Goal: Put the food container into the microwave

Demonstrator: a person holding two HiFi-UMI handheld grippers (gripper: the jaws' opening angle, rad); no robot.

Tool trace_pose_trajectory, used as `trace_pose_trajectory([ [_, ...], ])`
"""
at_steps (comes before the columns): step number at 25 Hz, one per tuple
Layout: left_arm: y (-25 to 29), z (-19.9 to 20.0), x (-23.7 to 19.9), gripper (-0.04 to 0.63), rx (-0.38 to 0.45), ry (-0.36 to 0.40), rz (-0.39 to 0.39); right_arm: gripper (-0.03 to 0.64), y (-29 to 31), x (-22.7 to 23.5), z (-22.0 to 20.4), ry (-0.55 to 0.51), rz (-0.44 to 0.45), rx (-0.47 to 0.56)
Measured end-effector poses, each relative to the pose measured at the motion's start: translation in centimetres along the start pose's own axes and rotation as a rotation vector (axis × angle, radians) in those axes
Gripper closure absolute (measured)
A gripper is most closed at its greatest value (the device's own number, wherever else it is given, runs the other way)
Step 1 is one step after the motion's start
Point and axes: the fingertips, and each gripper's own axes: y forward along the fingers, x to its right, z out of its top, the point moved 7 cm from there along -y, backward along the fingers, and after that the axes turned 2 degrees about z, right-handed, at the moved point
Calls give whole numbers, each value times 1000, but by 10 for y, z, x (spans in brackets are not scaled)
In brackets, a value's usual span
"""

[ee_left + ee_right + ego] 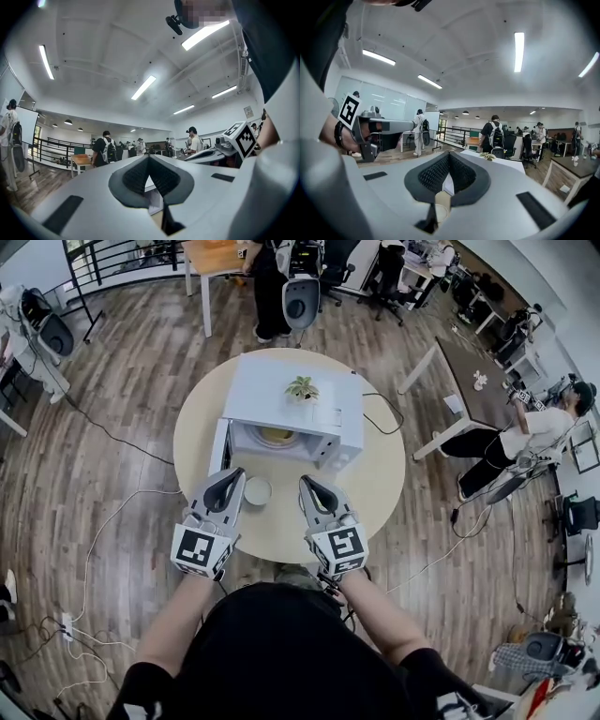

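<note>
The head camera looks steeply down from above the person onto the round table. The left gripper and right gripper are close below it, with the microwave just past their tips. Each gripper camera sits low behind its own jaws, facing forward and tilted up. Both show the microwave ahead, the other gripper alongside, and a person with a backpack far beyond.

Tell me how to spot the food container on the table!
Start at the big round table with the white microwave on it, door open. In front of the microwave, between the left claw and the right claw, sits the food container. It is the only small, round, pale tub lying on the tabletop; the plant stands on the microwave.
</note>
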Motion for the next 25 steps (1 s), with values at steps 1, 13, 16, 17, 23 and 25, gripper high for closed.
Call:
trace_pose_trajectory([
  [1,0,0,0,577,1,1,-2,601,-2,4,-1,17,-12,13],
  [13,-10,13,-16,577,26,-18,23,601,-12,26,3,156,-109,100],
  [16,-12,13,-17,577,27,-20,30,603,-12,27,0,166,-116,99],
  [17,-12,13,-17,577,28,-18,30,603,-12,27,0,165,-119,99],
  [23,-17,13,-14,577,22,-10,33,603,-16,27,-1,152,-123,99],
  [25,-17,13,-14,577,21,-8,34,603,-17,27,-2,144,-121,100],
])
